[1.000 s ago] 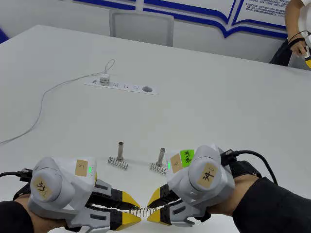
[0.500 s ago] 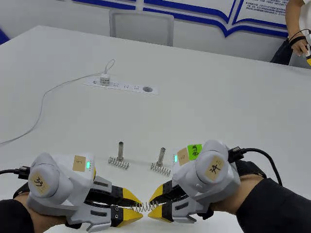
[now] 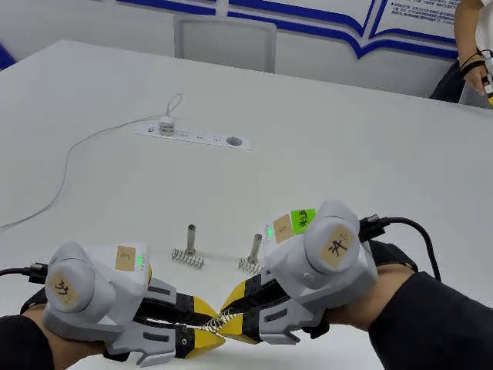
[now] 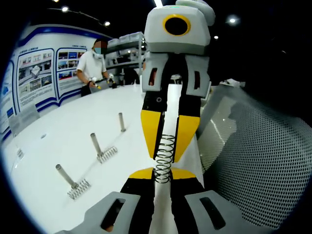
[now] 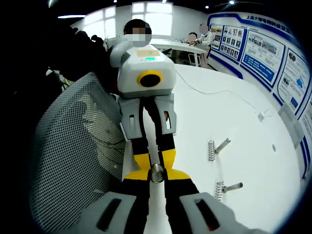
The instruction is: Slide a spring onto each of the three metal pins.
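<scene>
You've got left gripper (image 4: 162, 175) and right gripper (image 4: 165, 144) fingers clenched on the spring (image 4: 165, 161), so don't stretch it, bare pin (image 4: 121, 122) sits at 10 o'clock.

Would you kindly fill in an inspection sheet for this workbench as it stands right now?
Surface: white table, no marks seen.
Job's things: nearest pin and middle pin upright, first loose spring and second loose spring lying at their feet; far pin upright, no spring seen by it; held spring spans between the grippers.
Clutter: power strip with white plug.
Grippers: left gripper and right gripper tip to tip, each shut on one end of the held spring.
Cables: white cord runs from the plug; black cable at the right gripper.
Surroundings: chair, wall boards, a person at the far side.
</scene>
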Motion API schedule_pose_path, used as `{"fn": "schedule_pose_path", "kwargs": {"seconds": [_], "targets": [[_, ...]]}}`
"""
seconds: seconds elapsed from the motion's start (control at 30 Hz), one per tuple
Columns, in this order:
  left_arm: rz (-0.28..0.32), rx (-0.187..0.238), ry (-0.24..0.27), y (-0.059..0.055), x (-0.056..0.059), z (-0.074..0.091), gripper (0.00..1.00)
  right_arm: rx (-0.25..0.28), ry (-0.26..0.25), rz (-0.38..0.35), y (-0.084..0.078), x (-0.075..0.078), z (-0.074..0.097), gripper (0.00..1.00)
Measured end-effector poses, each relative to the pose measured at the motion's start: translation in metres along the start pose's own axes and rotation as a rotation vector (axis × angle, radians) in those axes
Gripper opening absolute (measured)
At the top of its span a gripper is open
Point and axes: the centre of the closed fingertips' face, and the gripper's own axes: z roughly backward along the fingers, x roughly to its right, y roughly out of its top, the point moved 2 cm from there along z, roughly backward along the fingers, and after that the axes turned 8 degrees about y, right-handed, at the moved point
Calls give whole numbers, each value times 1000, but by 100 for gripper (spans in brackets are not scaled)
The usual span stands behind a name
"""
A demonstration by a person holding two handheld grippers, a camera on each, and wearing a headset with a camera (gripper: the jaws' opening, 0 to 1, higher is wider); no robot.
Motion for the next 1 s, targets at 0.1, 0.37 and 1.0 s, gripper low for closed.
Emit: {"fn": "schedule_pose_path", "kwargs": {"seconds": [0.1, 0.37, 1.0], "targets": [[-8, 1, -3, 1, 1, -1, 11, -2, 1, 8, 3, 0, -1, 12], [2, 5, 27, 0, -6, 1, 14, -14, -18, 3, 3, 5, 5, 12], [118, 29, 165, -11, -36, 22, 29, -79, -197, -121, -35, 47, 76, 12]]}}
